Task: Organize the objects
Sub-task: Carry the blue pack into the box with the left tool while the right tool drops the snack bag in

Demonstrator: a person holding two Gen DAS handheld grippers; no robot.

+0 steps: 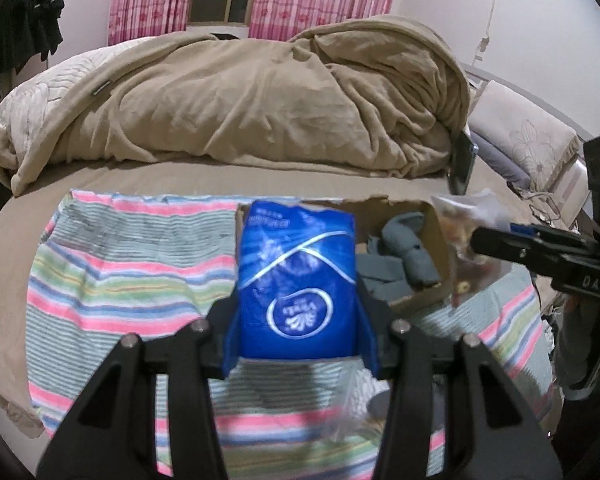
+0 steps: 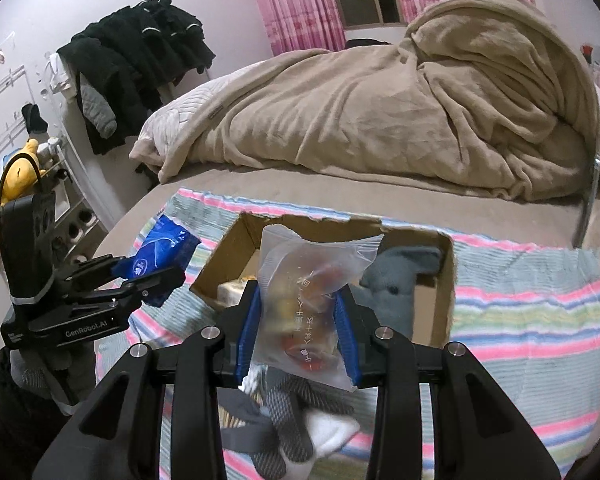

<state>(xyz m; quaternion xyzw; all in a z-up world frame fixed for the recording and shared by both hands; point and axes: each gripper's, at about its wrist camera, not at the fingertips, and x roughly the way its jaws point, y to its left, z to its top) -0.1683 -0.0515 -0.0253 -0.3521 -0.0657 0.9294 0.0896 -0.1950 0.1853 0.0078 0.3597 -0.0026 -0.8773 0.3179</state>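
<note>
Two hand-held grippers loaded: left (image 1: 298, 312) clamps blue packet (image 1: 296, 268); right (image 2: 298, 332) clamps clear snack bag (image 2: 308, 300), seemingly above cardboard box (image 2: 446, 280).

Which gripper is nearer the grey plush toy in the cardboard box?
Right. The right gripper, shut on the clear snack bag, hangs just beside the grey plush toy. The left gripper, holding the blue packet, sits outside the box's far side.
</note>
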